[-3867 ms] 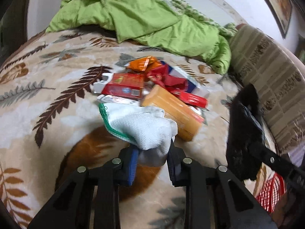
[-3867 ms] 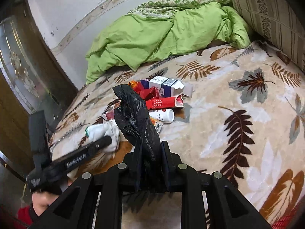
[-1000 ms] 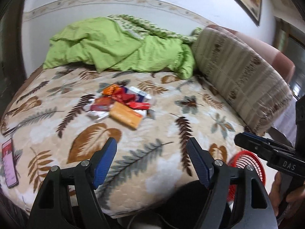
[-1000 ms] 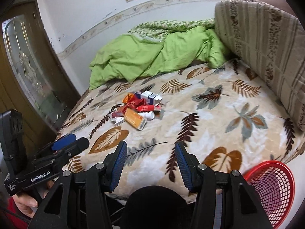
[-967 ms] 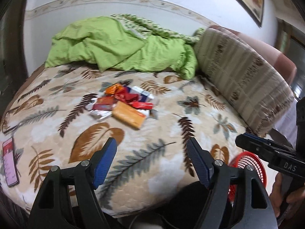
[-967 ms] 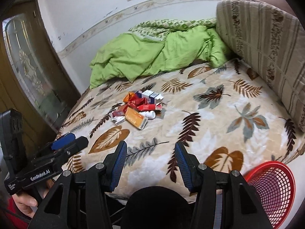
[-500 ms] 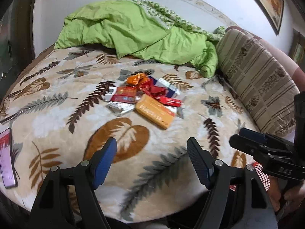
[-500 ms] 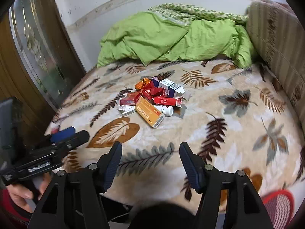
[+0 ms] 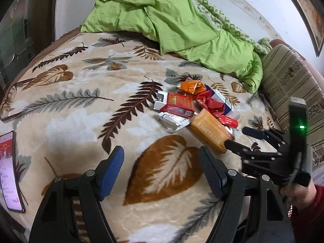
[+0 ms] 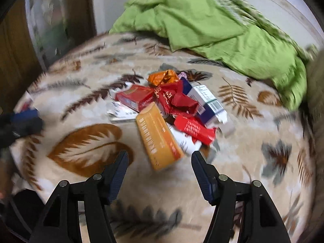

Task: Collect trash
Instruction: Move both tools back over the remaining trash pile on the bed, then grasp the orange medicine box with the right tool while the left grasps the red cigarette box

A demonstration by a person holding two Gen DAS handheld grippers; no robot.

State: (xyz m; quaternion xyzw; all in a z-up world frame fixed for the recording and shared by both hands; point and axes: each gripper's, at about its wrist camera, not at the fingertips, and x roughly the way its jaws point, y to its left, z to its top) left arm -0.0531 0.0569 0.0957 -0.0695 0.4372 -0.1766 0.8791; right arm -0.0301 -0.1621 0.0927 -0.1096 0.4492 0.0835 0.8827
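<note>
A pile of trash lies mid-bed on the leaf-print blanket (image 9: 81,111): a long orange box (image 9: 210,133), a red carton (image 9: 178,104), an orange wrapper (image 9: 191,86), red wrappers and a white-blue box (image 10: 210,105). My left gripper (image 9: 161,151) hangs open and empty over the blanket, short of the pile. In its own blurred view, my right gripper (image 10: 160,155) is open and empty, its tips just short of the orange box's (image 10: 158,135) near end. From the left wrist, the right gripper (image 9: 238,136) reaches in from the right beside that box.
A crumpled green quilt (image 9: 172,24) covers the far end of the bed. A striped cushion (image 9: 291,85) stands along the right side. A lit phone (image 9: 9,170) lies at the bed's left edge. A person's hand (image 9: 299,194) holds the right gripper.
Both grippers have moved in over the bed and down toward the pile, which now looks much larger. The red basket has left both views. The right jaws stand slightly wider.
</note>
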